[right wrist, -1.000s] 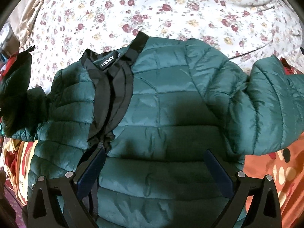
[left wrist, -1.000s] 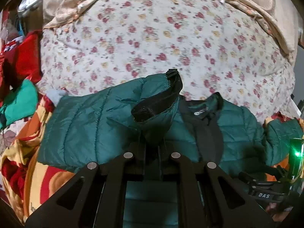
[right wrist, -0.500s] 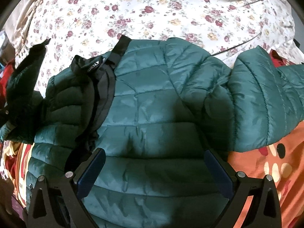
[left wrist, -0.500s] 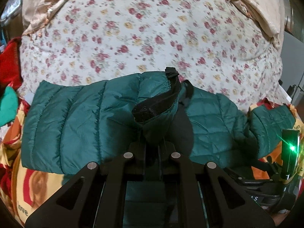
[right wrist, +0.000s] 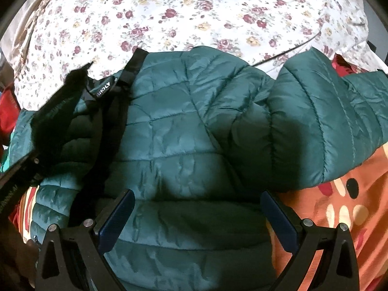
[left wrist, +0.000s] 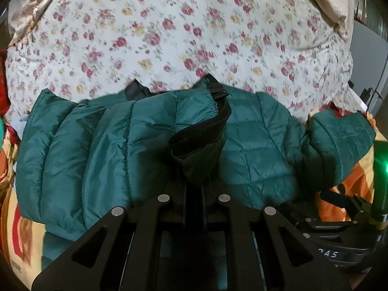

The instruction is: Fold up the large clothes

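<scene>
A dark green quilted puffer jacket [right wrist: 184, 131] with black collar and trim lies front-up on the bed. My left gripper [left wrist: 194, 184] is shut on the cuff of its left sleeve [left wrist: 201, 140], black-trimmed, and holds the sleeve [left wrist: 101, 150] across the jacket's chest [left wrist: 254, 145]. In the right wrist view the held sleeve [right wrist: 55, 111] shows at the left, over the collar [right wrist: 114, 89]. My right gripper [right wrist: 197, 218] is open and empty, low over the jacket's lower front. The right sleeve [right wrist: 322, 121] lies out to the right.
A white floral bedsheet [left wrist: 184, 29] covers the bed behind the jacket. An orange patterned blanket [right wrist: 339, 208] lies under the jacket at the front. Red clothing [right wrist: 7, 111] sits at the left. The right gripper's body [left wrist: 339, 242] shows in the left wrist view.
My left gripper has carried the left sleeve rightward over the jacket's chest, covering the collar and zip. My right gripper has stayed open over the lower front.
</scene>
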`<move>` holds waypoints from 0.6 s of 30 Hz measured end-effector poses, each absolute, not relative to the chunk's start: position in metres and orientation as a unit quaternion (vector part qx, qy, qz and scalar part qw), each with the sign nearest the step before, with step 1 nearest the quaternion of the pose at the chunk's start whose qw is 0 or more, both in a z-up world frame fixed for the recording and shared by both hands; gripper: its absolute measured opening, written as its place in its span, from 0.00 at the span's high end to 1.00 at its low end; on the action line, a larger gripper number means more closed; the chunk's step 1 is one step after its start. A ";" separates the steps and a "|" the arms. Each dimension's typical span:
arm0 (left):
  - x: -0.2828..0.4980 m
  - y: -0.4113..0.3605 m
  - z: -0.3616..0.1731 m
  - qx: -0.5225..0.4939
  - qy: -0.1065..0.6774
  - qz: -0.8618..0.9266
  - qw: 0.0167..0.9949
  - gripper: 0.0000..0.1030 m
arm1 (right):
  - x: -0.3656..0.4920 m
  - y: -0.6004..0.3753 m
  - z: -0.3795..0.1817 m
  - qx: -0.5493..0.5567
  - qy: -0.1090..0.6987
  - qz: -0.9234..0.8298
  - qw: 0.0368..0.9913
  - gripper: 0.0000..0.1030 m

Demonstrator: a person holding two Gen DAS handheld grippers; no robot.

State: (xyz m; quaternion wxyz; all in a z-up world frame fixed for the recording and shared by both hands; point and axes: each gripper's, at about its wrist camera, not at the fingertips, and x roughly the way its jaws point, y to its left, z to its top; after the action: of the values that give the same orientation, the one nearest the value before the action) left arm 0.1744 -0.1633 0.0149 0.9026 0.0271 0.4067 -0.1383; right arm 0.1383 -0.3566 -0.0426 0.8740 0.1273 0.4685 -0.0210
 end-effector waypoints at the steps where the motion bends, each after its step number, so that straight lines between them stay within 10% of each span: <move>1: 0.174 -0.166 0.011 0.028 0.409 -0.140 0.901 0.92 | 0.138 -0.359 -0.043 0.129 0.469 -0.022 0.874 0.00; 18: 0.181 -0.174 -0.023 -0.020 0.454 -0.169 0.875 0.81 | 0.126 -0.375 -0.038 0.159 0.462 -0.033 0.872 0.00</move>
State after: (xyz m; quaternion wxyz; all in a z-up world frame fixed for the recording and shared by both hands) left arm 0.1807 -0.1735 -0.0226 0.8747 -0.0201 0.4540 -0.1687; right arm 0.1262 -0.3746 -0.0380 0.8720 0.1592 0.4617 -0.0328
